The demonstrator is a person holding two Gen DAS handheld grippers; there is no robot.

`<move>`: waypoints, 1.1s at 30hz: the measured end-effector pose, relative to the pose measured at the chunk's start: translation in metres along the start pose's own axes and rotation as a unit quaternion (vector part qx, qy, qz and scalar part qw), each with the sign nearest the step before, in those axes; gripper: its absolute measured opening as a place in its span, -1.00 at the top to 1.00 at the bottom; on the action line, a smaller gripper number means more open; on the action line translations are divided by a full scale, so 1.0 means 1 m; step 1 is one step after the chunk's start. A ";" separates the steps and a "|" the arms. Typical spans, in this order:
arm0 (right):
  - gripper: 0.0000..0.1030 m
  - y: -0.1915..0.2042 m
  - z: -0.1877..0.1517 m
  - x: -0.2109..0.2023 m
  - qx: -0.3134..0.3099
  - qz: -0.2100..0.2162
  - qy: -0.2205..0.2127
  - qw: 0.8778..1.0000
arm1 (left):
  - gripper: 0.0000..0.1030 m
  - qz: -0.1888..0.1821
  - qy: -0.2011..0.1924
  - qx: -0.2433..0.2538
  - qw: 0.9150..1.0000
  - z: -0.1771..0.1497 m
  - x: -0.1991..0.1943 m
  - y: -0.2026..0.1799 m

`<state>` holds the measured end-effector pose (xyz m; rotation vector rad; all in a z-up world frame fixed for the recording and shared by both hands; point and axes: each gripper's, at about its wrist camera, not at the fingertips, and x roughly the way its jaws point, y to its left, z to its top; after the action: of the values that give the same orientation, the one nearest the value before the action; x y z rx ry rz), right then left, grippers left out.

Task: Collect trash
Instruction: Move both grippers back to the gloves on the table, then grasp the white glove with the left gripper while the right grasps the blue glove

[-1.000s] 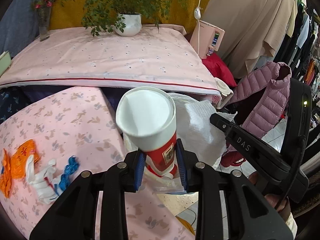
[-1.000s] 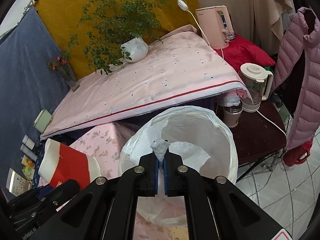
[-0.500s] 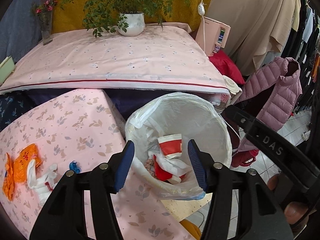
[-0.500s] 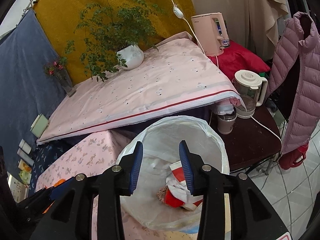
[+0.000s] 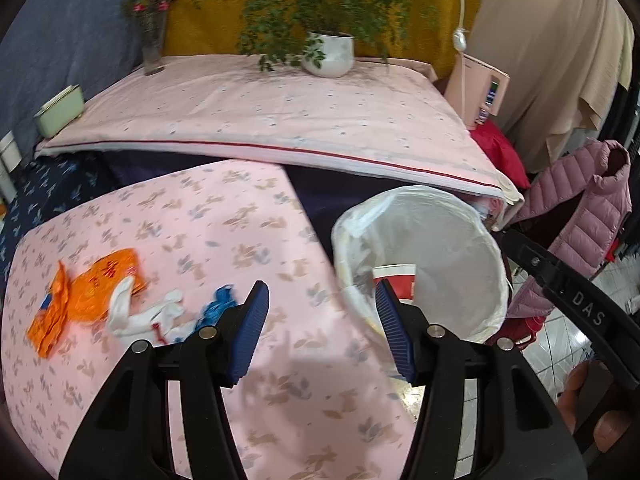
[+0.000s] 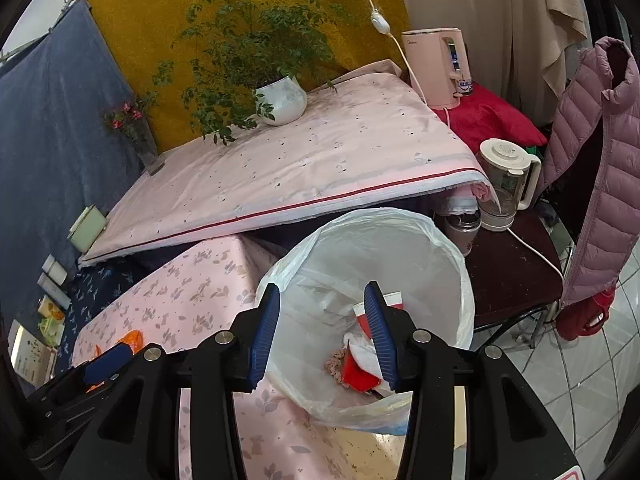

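Trash already fills the bottom of the bin (image 6: 400, 240): a red and white paper cup (image 6: 394, 304) lies among crumpled white tissue inside its white liner, seen between your right gripper's (image 6: 322, 330) blue pads. That gripper hangs above the bin mouth, its jaws opening with nothing pressed between them. More trash waits on the pink leaf-print tablecloth (image 5: 240, 232): an orange wrapper (image 5: 88, 292) at nine o'clock from your left gripper (image 5: 320, 328), with a white scrap (image 5: 140, 314) and a blue scrap (image 5: 216, 308) just beside its left pad. Your left gripper stands half wide and empty over the cloth, the bin at its two o'clock. A potted plant (image 5: 328, 54) sits far back at twelve o'clock.
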<state>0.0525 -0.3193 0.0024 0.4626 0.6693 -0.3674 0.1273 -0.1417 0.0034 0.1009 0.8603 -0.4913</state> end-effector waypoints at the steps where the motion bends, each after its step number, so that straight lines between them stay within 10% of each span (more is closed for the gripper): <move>1: 0.16 0.005 -0.003 0.000 -0.004 0.002 0.002 1.000 | -0.03 0.005 0.000 -0.004 1.000 -0.002 -0.002 0.005; 33: 0.01 0.173 -0.098 0.065 -0.130 0.073 0.117 0.982 | -0.37 0.135 0.033 -0.171 0.975 -0.079 -0.012 0.207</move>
<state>0.1308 -0.1348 -0.0584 0.3052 0.8927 -0.0842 0.1589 0.0676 -0.0618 -0.0823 0.9681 -0.0816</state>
